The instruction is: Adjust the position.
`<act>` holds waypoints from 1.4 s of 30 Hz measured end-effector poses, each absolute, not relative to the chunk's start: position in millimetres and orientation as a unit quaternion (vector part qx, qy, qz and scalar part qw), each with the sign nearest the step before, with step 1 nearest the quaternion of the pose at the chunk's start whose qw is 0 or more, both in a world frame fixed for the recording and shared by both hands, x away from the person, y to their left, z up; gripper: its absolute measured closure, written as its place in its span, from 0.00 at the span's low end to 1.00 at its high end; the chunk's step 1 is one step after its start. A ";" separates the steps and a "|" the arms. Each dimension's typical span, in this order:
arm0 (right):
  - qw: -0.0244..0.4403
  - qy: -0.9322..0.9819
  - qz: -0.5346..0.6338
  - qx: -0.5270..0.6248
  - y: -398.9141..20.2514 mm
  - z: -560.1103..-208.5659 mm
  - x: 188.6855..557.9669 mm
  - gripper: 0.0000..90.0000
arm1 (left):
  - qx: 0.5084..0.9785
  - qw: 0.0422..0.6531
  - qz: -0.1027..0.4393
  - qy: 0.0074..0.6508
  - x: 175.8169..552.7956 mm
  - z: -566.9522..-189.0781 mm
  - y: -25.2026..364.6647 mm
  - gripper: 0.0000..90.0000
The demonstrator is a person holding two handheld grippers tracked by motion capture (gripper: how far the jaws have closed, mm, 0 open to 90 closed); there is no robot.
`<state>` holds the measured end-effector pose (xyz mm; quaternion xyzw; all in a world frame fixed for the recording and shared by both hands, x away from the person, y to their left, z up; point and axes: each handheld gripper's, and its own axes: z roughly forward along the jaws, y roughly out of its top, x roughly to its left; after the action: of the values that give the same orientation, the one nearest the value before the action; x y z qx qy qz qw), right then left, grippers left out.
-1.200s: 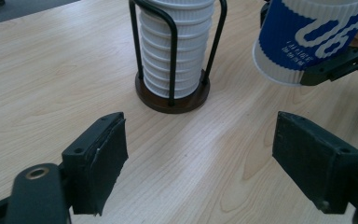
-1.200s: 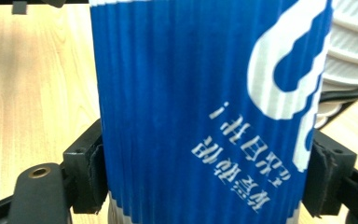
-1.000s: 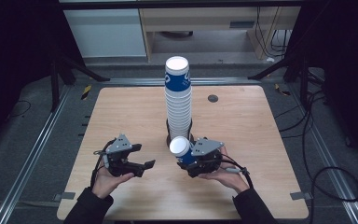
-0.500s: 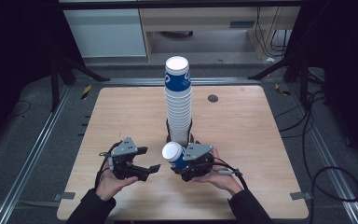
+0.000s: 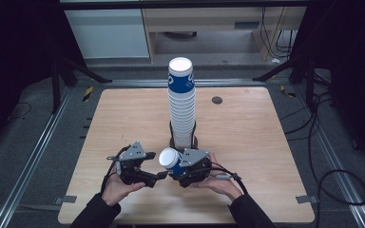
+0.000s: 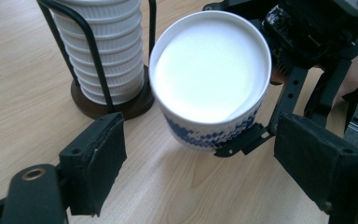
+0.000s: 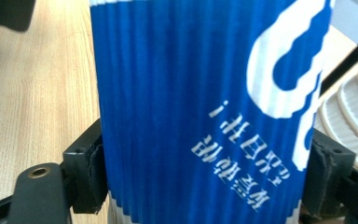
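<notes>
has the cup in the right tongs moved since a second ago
Yes. The cup, held in the right tongs, has shifted left and toward the person, away from the cup stack and nearer the left tongs.

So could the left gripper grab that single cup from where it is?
Probably yes. The left gripper is open, the cup sits just ahead between its jaws, and nothing lies between, though the right gripper already clamps it.

Cup stack (image 5: 181, 107) mid-table; single cup (image 5: 169, 160) before it, between grippers.
</notes>
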<state>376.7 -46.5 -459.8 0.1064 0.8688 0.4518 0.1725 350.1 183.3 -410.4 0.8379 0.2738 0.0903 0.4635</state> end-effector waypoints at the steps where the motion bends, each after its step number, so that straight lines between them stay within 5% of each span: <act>1: 0.172 0.869 0.452 0.106 -46.5 -459.8 376.7 0.22 | 0.839 0.462 0.090 0.272 349.9 -410.5 182.5 0.18; 32: 0.159 0.872 0.456 0.079 -25.1 -464.9 368.0 0.21 | 0.842 0.457 0.085 0.273 349.2 -416.4 174.1 0.28; 42: 0.143 0.866 0.467 0.107 -30.3 -460.1 372.1 0.10 | 0.833 0.472 0.098 0.273 348.1 -412.3 179.1 0.29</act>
<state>372.1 -30.3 -460.1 0.1068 0.8662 0.4669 0.1425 348.1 179.1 -412.3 0.8327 0.2726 0.0976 0.4721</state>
